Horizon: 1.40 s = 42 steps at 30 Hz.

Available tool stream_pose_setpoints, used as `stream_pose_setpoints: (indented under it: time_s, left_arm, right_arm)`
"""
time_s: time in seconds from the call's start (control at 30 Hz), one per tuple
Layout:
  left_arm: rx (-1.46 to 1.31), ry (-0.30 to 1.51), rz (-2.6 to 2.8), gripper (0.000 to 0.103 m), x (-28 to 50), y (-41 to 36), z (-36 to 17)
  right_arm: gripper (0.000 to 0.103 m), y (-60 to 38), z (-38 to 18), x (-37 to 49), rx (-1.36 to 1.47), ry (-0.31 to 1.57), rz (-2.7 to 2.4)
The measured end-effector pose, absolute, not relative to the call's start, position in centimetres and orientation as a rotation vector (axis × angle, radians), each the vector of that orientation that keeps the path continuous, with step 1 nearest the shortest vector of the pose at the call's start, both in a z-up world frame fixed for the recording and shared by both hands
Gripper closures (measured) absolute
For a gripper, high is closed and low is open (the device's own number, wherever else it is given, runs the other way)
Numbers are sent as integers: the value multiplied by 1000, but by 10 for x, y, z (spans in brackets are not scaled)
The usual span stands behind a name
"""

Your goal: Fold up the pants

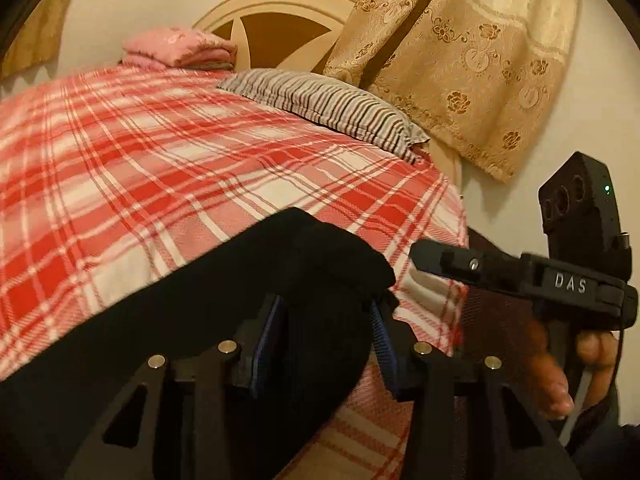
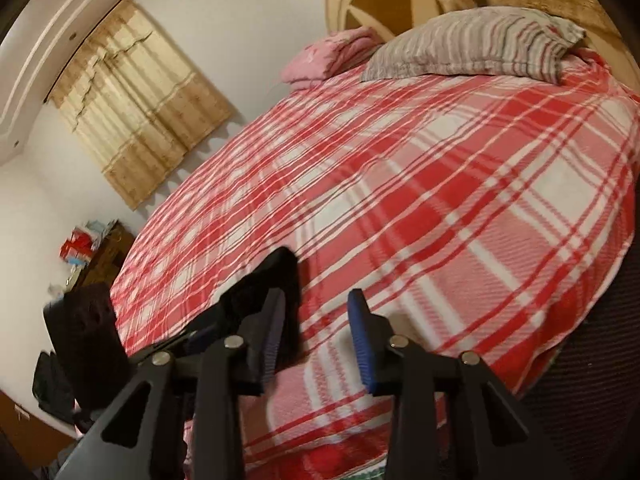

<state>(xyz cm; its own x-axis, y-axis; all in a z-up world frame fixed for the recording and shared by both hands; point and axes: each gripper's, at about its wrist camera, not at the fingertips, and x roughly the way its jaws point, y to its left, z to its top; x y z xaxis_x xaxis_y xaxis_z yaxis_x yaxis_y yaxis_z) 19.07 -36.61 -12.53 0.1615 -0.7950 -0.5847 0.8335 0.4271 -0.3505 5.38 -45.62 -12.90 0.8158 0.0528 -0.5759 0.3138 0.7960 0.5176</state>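
Black pants (image 1: 220, 280) lie bunched at the near edge of the bed. In the left wrist view my left gripper (image 1: 326, 320) is shut on a thick fold of them, and the cloth fills the gap between its blue pads (image 1: 272, 332). Just to the right, my right gripper (image 1: 424, 258) shows side-on, held by a hand (image 1: 592, 360). In the right wrist view my right gripper (image 2: 318, 320) stands open over the bedspread. The pants (image 2: 280, 276) hang beside its left finger, and the bedspread shows through the gap to the right pad (image 2: 362, 336).
A red-and-white plaid bedspread (image 1: 160, 160) covers the bed. At the head lie a striped pillow (image 1: 320, 108) and a folded pink blanket (image 1: 180, 48), with a patterned curtain (image 1: 460, 60) beyond. A cluttered wooden dresser (image 2: 108, 248) stands past the bed's far side. A dark sleeve (image 2: 92, 328) is at left.
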Motion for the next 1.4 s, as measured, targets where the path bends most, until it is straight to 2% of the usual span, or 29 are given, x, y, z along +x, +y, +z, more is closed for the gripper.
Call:
stream_pose_setpoints:
  time_s: [0.2,0.23,0.27,0.3,0.63,0.73,0.8,0.83,0.9,0.93,1.0,1.07,1.1,1.17,1.3,1.33,1.37,1.4]
  left_arm:
    - [14,773,-1139,57,202,-356,-119]
    - [7,775,-1138,57,205,-356,-119]
    - [2,776,-1136,57,206,-355,-118]
    - [-2,772,-1138,57,206,-354,-116]
    - [59,792,-1208,56,182,-374,-125]
    - [105,810,-1199,53,172,-381,-129]
    - [141,775,-1183,42,165,-379,-125]
    - [146,760,-1176,41,163,-376,-123]
    - [156,713,-1172,40,159,-364,-113]
    - [160,689,-1173,38,157,-357,-110]
    - [181,628,-1134,29,154,-335,-104]
    - [201,585,-1078,26,155,-315,-104]
    - [215,576,-1049,26,157,-307,-105]
    - [256,580,-950,26,167,-285,-112]
    - [262,629,-764,26,197,-239,-128]
    - [259,638,-709,26,205,-222,-132]
    - [258,643,-673,26,209,-213,-134]
    - [250,656,-602,26,218,-192,-137]
  right_arm:
    - [65,-435,-145,72,594,682,-110]
    - [68,-431,-146,73,574,689,-110]
    - [85,-427,-145,73,553,692,-119]
    - [95,-424,-146,75,530,706,-139]
    - [96,-418,-138,73,388,855,-164]
    - [96,-418,-139,73,366,862,-151]
    - [92,-429,-139,68,423,858,-128]
    - [89,-436,-138,64,446,848,-134]
    - [77,-447,-132,55,467,812,-199]
    - [73,-455,-127,49,498,774,-222]
    - [67,-461,-114,34,571,631,-200]
    - [40,-454,-103,27,603,507,-144]
    - [35,-444,-99,26,611,458,-95]
    - [33,-418,-97,36,579,440,-5]
    - [34,-394,-125,69,538,595,-45]
    - [36,-397,-136,74,570,634,-50]
    - [48,-401,-145,76,584,657,-64]
    - [52,-405,-146,74,570,646,-82]
